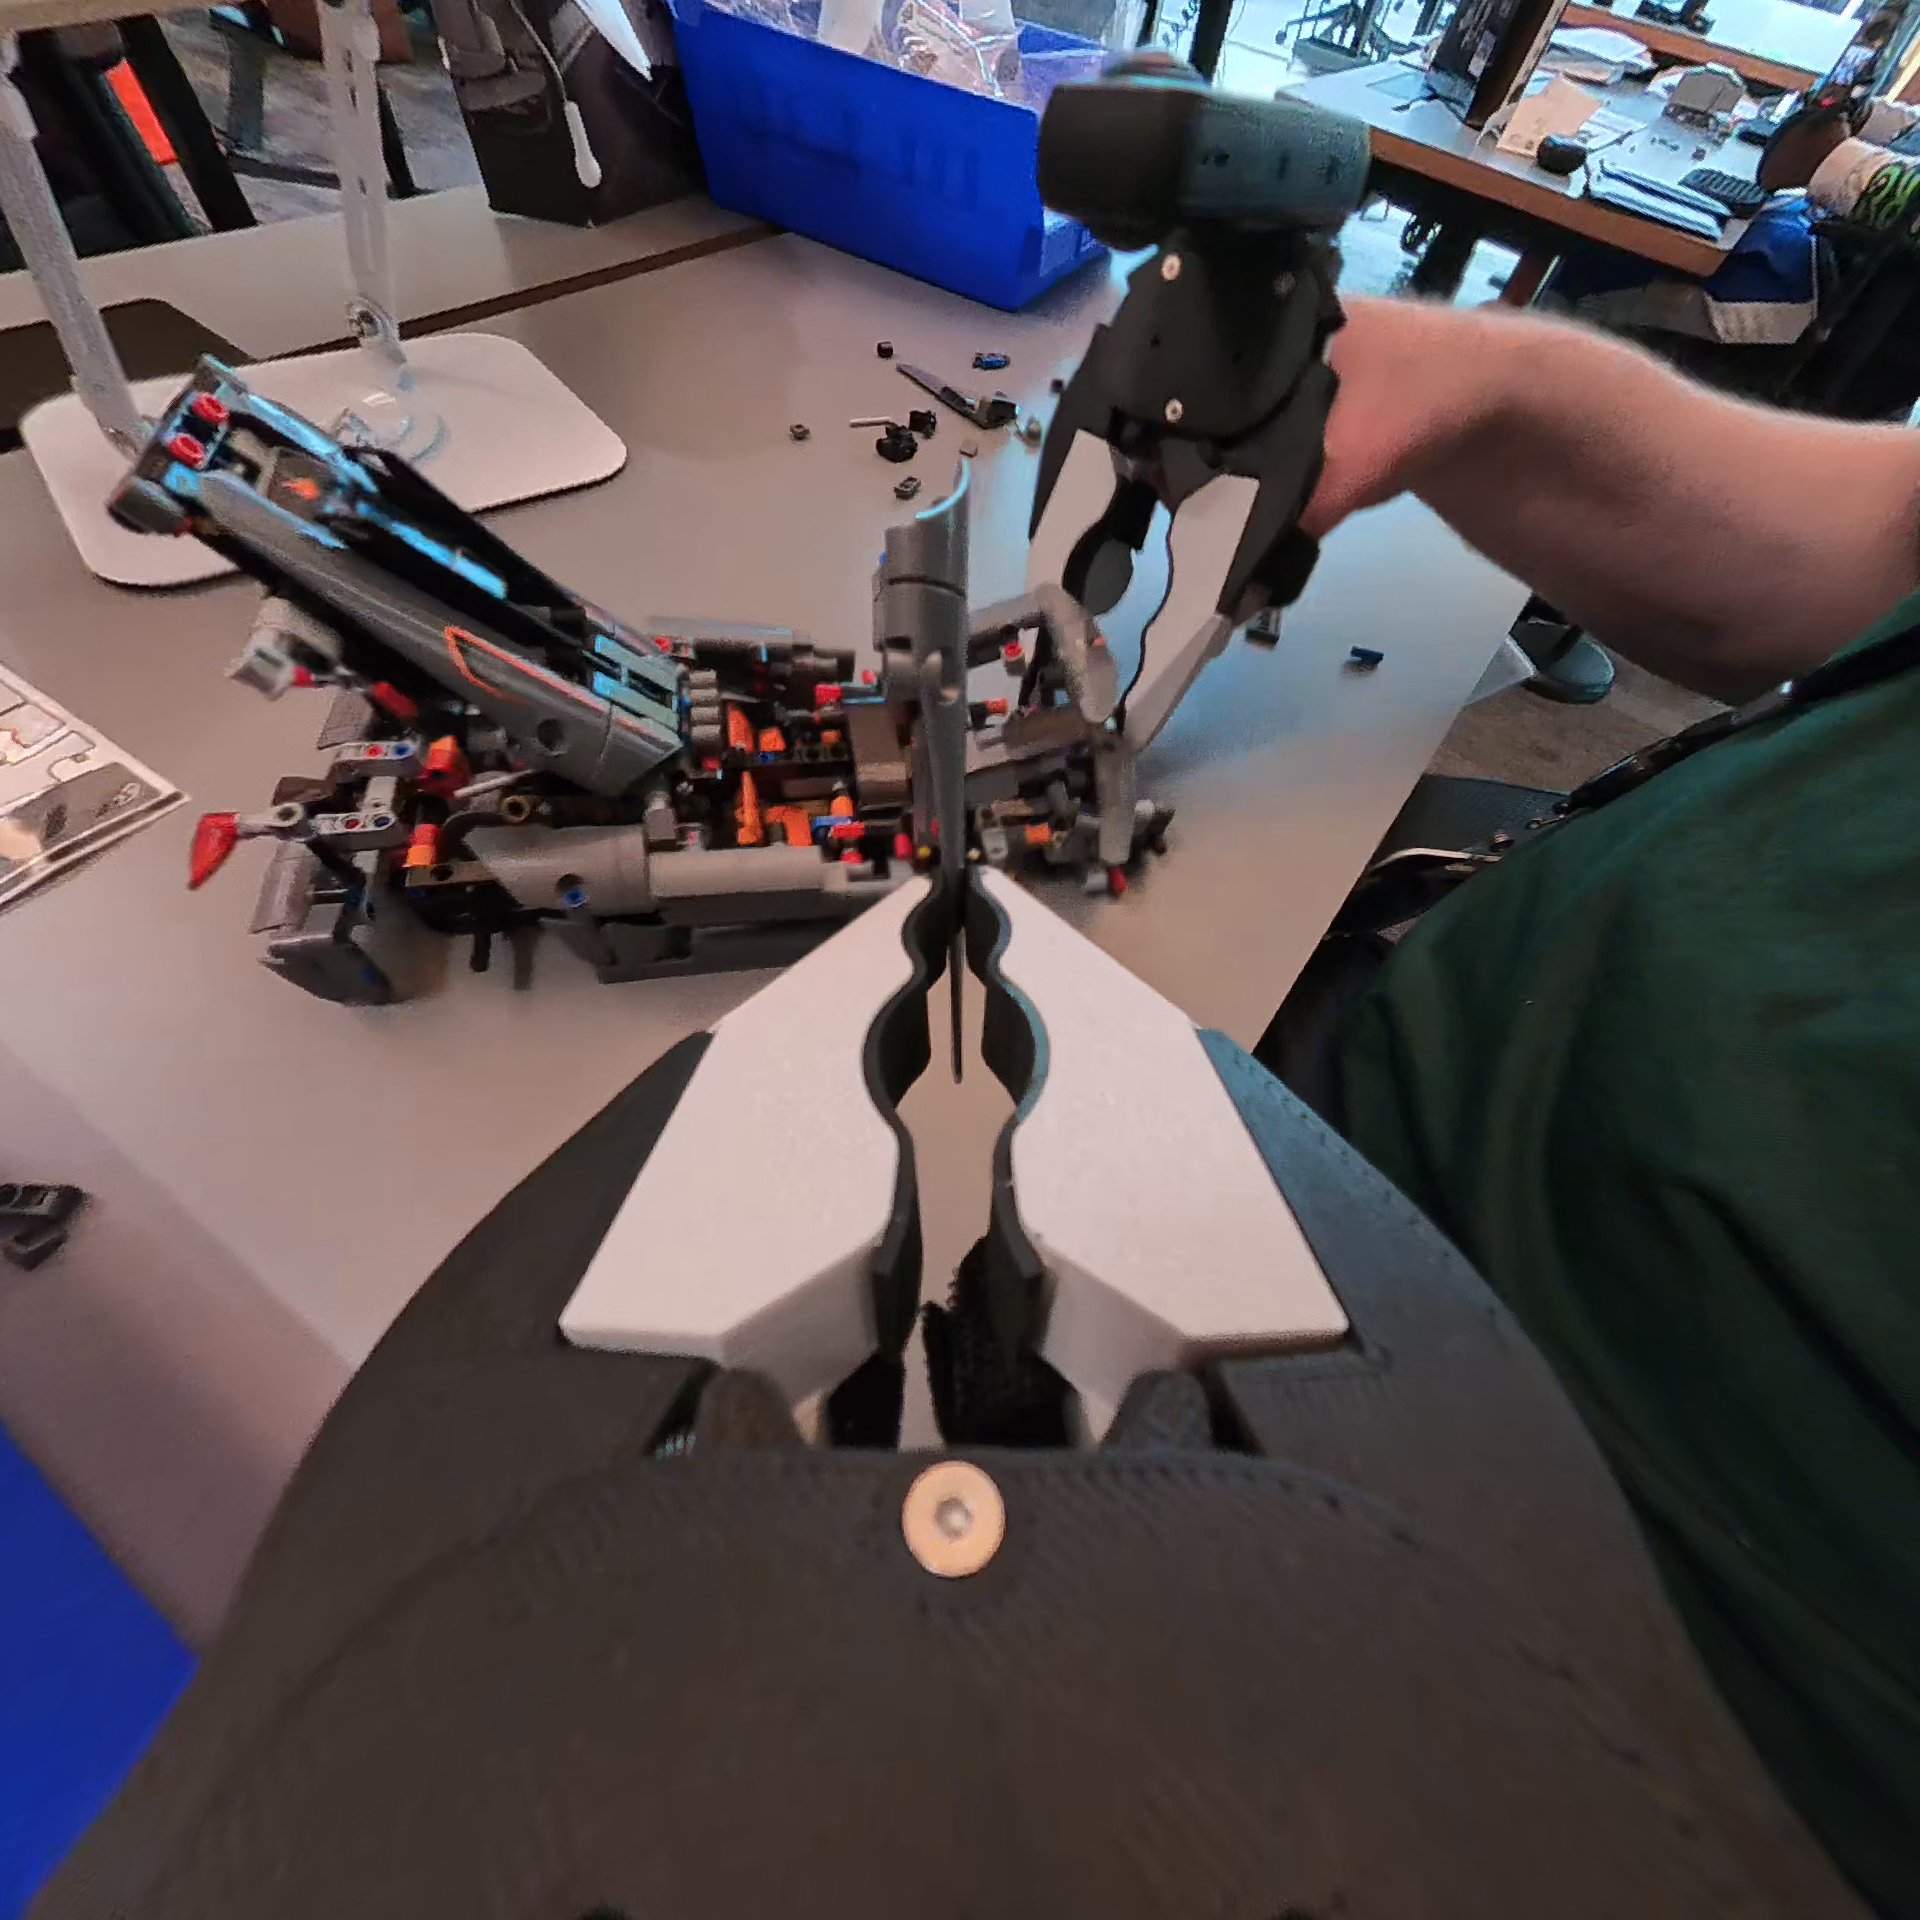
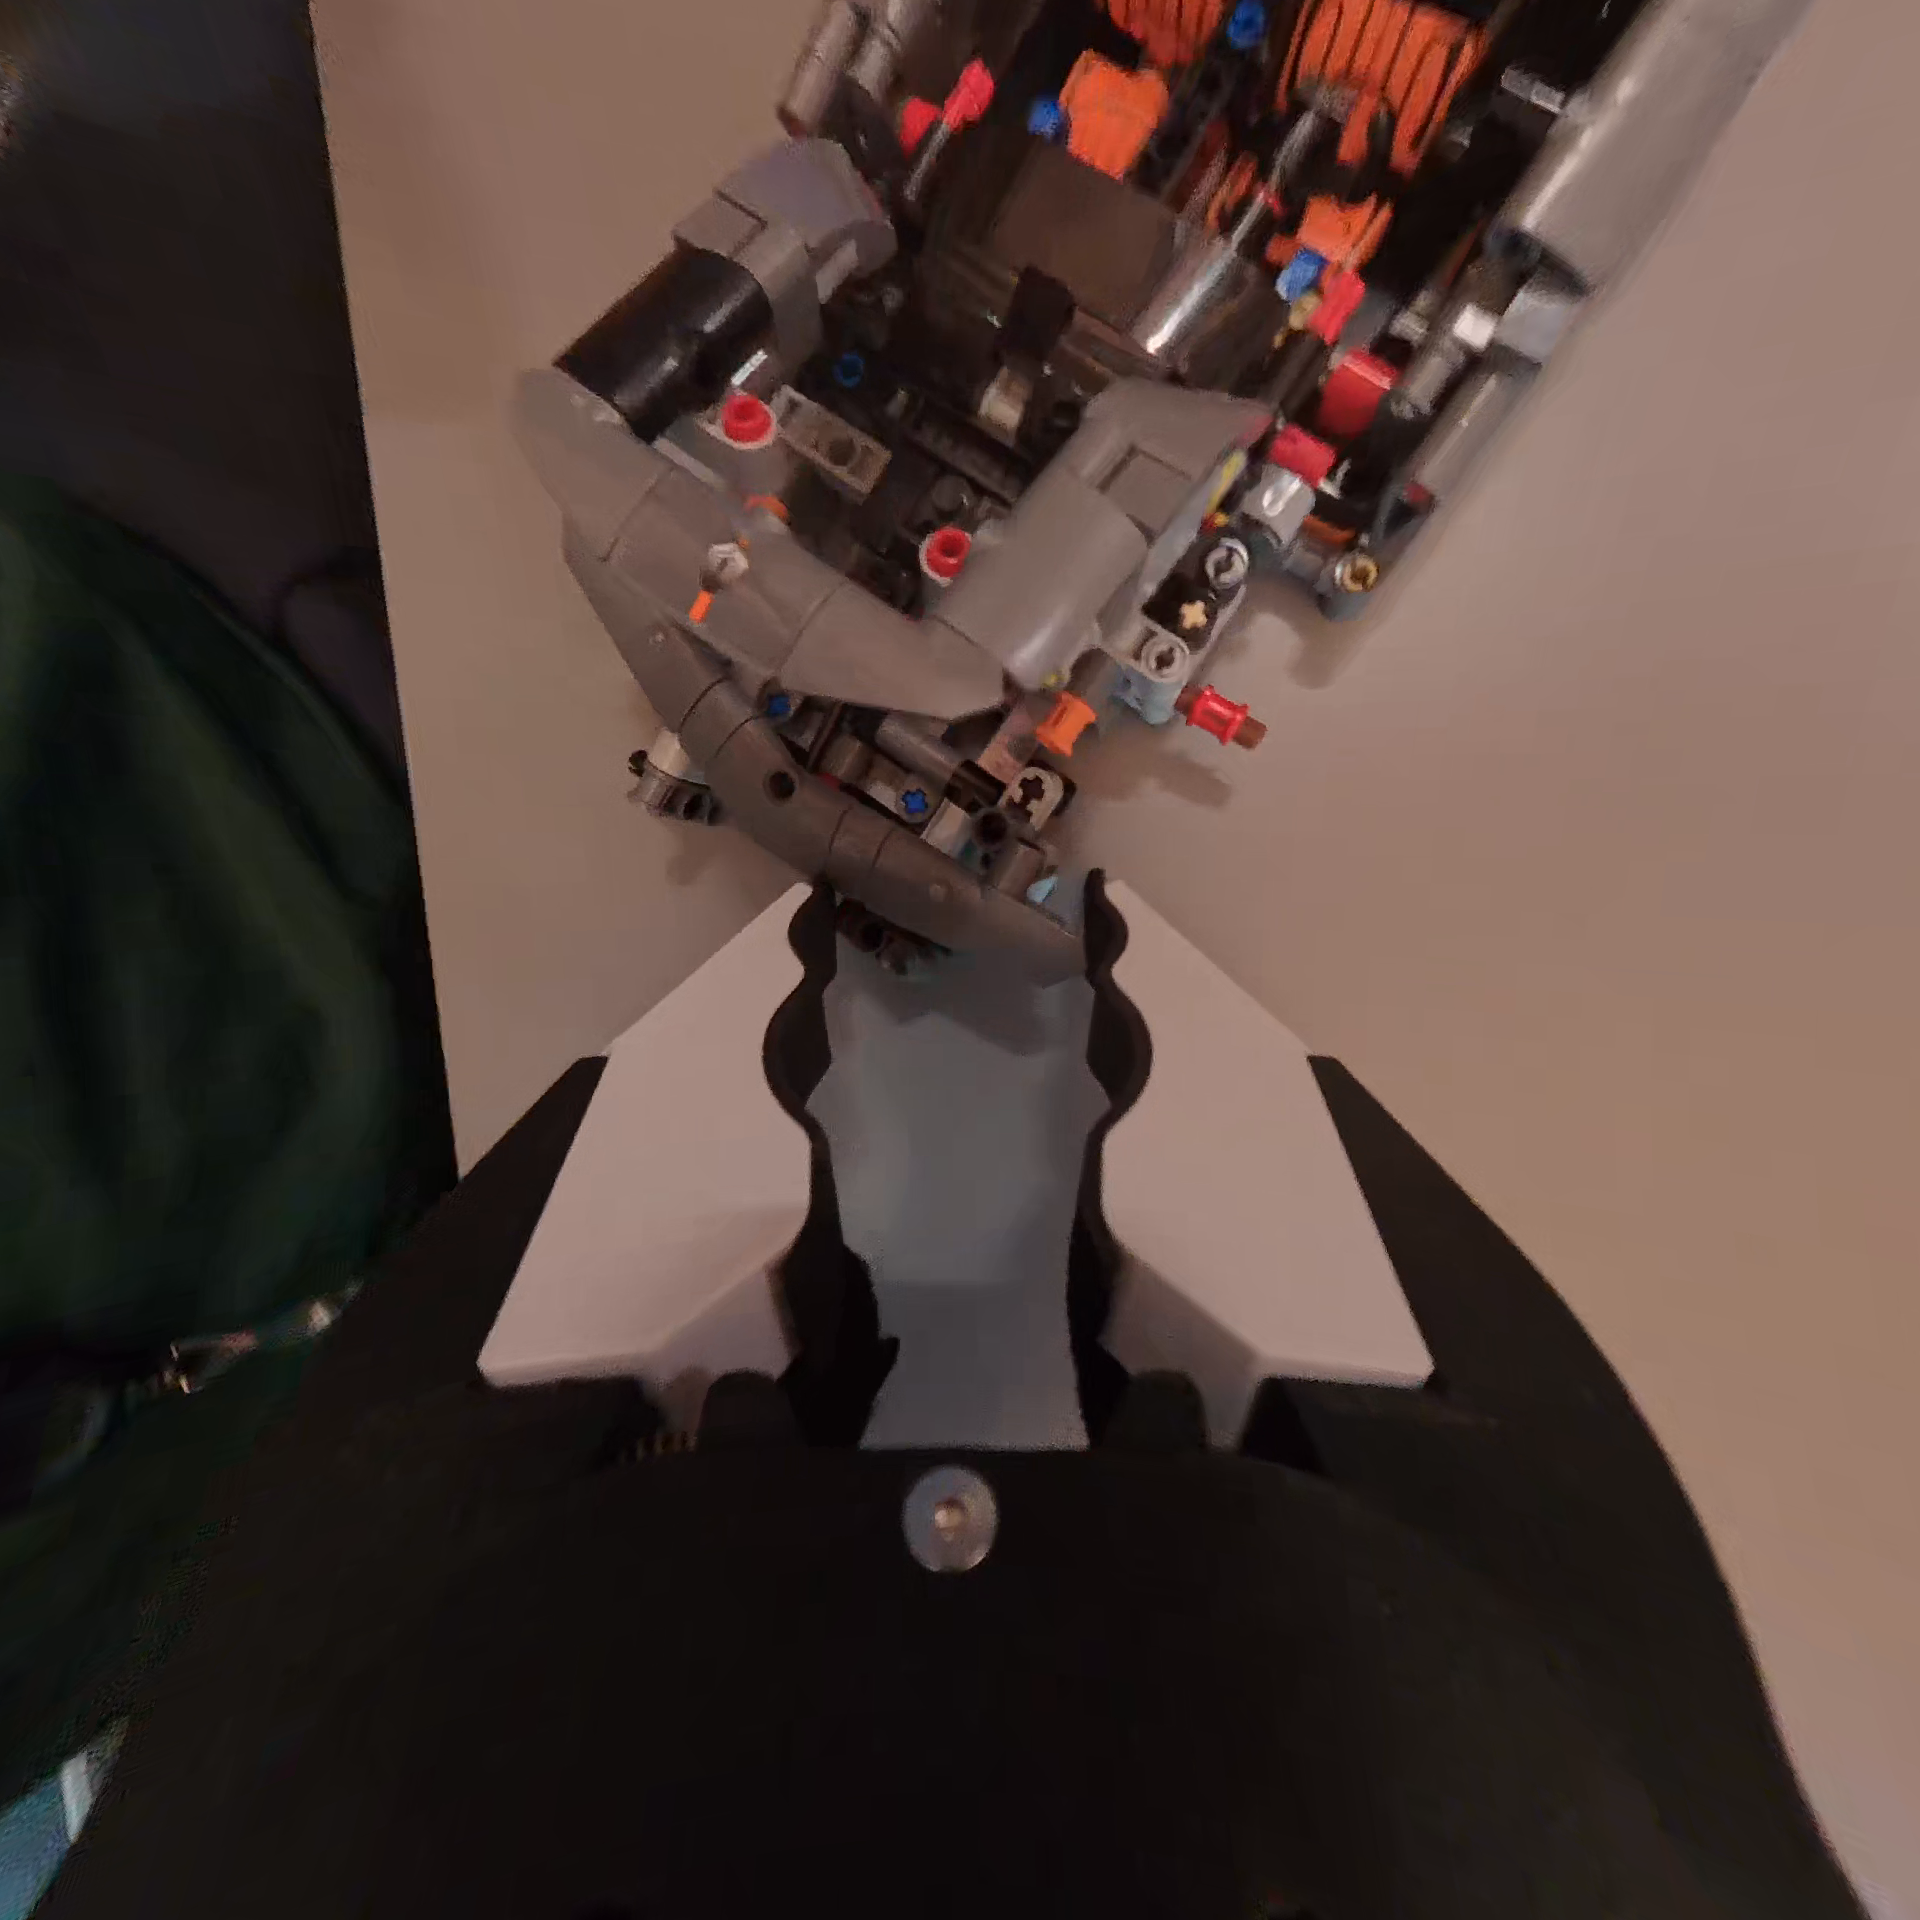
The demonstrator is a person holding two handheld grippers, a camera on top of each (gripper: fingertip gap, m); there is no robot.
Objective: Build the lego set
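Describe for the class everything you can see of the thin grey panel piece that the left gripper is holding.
The thin grey panel piece looks like smooth plastic, seen edge-on, so its face is hidden. It stands nearly upright, a long blade narrowing to a point at its lower end, with a thicker grey jointed block at the top. The left gripper is shut on its lower part, the point lying between the black pads. It stands in front of the lego car model on the table; whether they touch cannot be told.

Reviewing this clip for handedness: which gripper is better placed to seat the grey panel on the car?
Left, probably. The left gripper is already shut on the thin grey panel, upright over the Lego car. The right gripper is open at the car's end, suited to bracing.
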